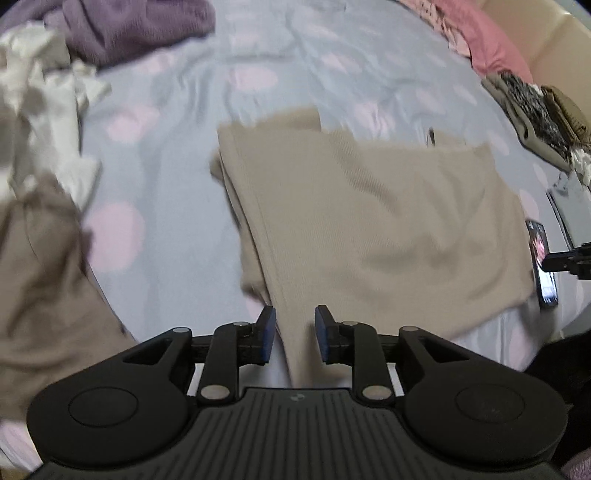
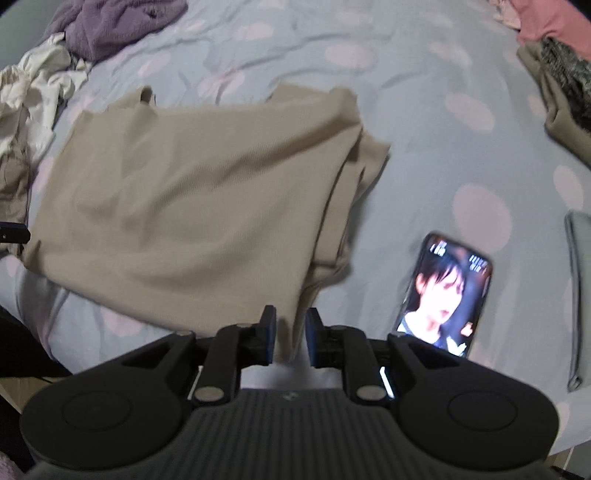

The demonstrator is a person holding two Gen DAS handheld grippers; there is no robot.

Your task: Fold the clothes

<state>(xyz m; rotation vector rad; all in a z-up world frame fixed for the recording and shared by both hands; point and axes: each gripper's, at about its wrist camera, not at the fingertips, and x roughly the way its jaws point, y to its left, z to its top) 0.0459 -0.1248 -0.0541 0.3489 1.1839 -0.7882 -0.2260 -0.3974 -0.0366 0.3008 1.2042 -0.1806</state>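
Note:
A beige garment (image 1: 369,214) lies folded into a broad rectangle on the pale blue bedsheet (image 1: 166,184). In the left wrist view its near left corner runs down between the fingers of my left gripper (image 1: 294,325), whose jaws stand apart with the pads clear of the cloth. In the right wrist view the same garment (image 2: 184,192) spreads to the left, and its near right corner lies under my right gripper (image 2: 291,325), which is also open with a gap beside each pad. Both grippers point steeply down at the garment's near edge.
A lit phone (image 2: 447,295) lies just right of the garment. Crumpled white (image 1: 44,92), purple (image 1: 122,26) and brown (image 1: 37,277) clothes are heaped at the left. A pink garment (image 1: 480,37) and a folded stack (image 1: 535,107) sit at the right, with a grey folded piece (image 2: 578,295) nearer.

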